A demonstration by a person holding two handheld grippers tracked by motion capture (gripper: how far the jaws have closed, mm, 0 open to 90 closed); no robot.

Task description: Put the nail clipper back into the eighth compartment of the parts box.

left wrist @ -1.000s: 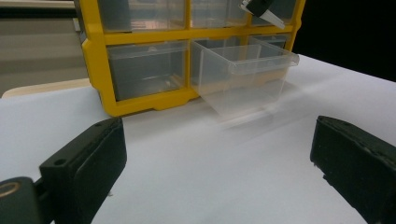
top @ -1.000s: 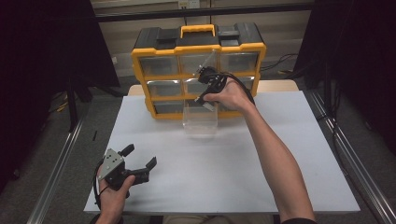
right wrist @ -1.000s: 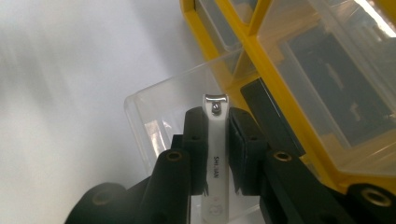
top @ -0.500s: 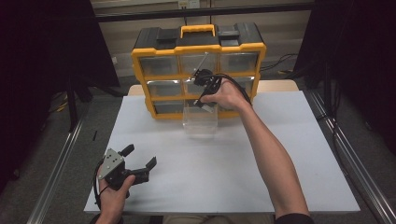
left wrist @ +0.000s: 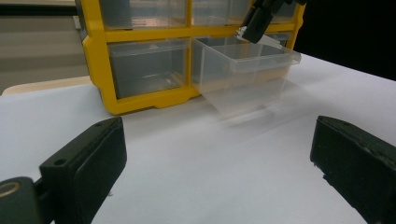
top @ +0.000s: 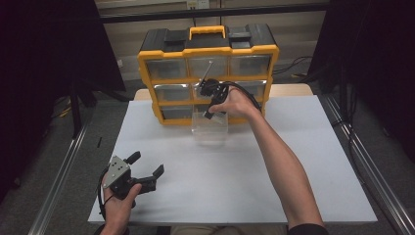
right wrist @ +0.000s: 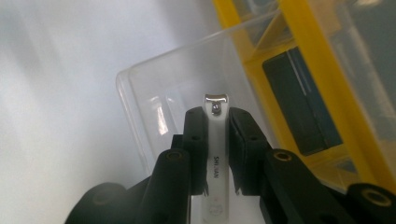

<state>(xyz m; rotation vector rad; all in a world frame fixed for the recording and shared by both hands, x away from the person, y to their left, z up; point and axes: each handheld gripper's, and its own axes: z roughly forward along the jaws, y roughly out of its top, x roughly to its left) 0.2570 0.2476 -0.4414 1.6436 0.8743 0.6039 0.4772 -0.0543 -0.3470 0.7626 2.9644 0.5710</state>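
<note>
- Tabletop (top: pixel 293 161): I see white sheet cover, mostly bare.
- Yellow organizer (top: pixel 208 73): stands at far edge of tabletop, black lid and yellow handle on top, clear drawers in rows. A dark blue-black block (right wrist: pixel 299 100) sits in one compartment beside the pulled drawer.
- Clear drawer (top: pixel 210 128): pulled out of the bottom row, resting on the tabletop just in front of the organizer. Looks empty from my left claw view.
- Left claw (top: pixel 145 170): near corner of tabletop, well apart from the drawer, jaws spread wide, nothing between them.
- Right claw (top: pixel 211 105): held above the drawer's back edge, pointing down into it. Jaws closed tight on a nail clipper (right wrist: pixel 216 140).
- Nail clipper: silver, gripped flat between the pads, its tip poking past them, hanging over the drawer's open interior.
</note>
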